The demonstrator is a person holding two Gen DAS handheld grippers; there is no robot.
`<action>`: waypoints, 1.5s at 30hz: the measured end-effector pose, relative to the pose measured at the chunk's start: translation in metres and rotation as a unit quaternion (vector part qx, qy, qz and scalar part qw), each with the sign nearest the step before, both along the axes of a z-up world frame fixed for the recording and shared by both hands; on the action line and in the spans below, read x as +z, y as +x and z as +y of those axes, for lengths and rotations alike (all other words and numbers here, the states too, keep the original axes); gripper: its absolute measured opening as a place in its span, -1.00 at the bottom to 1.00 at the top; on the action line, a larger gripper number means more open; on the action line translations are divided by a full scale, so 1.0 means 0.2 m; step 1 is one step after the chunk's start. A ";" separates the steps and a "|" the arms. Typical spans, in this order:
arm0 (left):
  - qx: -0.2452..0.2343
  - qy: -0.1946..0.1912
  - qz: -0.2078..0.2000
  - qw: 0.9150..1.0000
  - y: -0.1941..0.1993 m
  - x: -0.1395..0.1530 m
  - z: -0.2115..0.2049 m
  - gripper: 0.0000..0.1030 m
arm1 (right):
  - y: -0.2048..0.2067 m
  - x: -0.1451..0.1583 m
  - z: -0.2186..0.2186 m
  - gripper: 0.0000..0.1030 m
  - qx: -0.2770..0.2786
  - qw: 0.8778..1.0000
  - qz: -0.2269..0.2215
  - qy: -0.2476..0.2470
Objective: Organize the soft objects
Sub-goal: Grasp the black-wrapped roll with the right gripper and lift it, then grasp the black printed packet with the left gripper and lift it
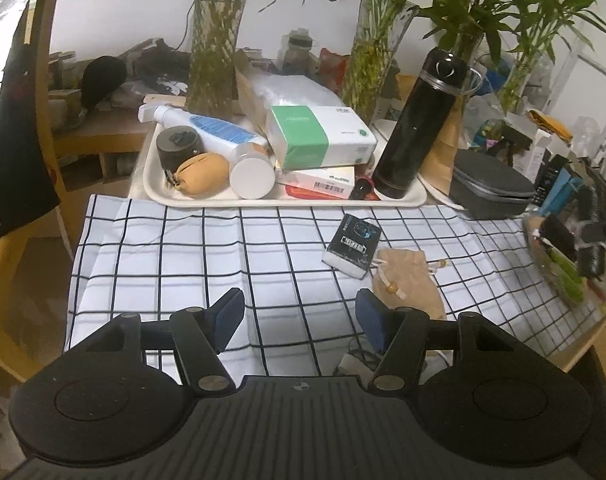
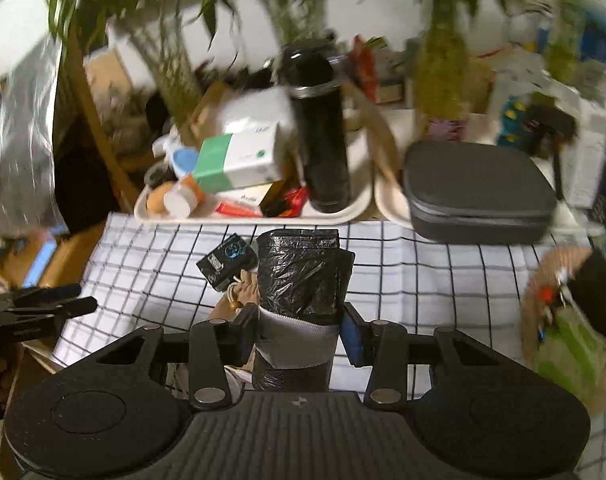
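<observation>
A roll of black plastic bags with a grey band is standing upright between the blue pads of the right gripper, which is clamping it above the black-and-white checked cloth. A tan drawstring fabric pouch is lying on that cloth, touching a small black-and-white box. The left gripper is hovering just beside the pouch with its fingers standing apart and holding nothing. Behind, a white tray is carrying a tall black flask.
</observation>
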State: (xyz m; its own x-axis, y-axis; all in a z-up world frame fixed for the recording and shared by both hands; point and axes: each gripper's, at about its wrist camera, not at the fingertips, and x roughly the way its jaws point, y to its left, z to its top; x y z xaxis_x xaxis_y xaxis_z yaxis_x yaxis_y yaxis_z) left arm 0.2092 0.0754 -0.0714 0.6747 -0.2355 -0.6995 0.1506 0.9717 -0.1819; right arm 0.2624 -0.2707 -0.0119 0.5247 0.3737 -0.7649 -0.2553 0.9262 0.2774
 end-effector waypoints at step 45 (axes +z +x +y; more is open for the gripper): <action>-0.205 0.074 -0.027 0.976 0.59 -0.45 -0.38 0.37 | -0.12 -0.18 -0.18 -0.10 -0.011 0.999 0.029 0.043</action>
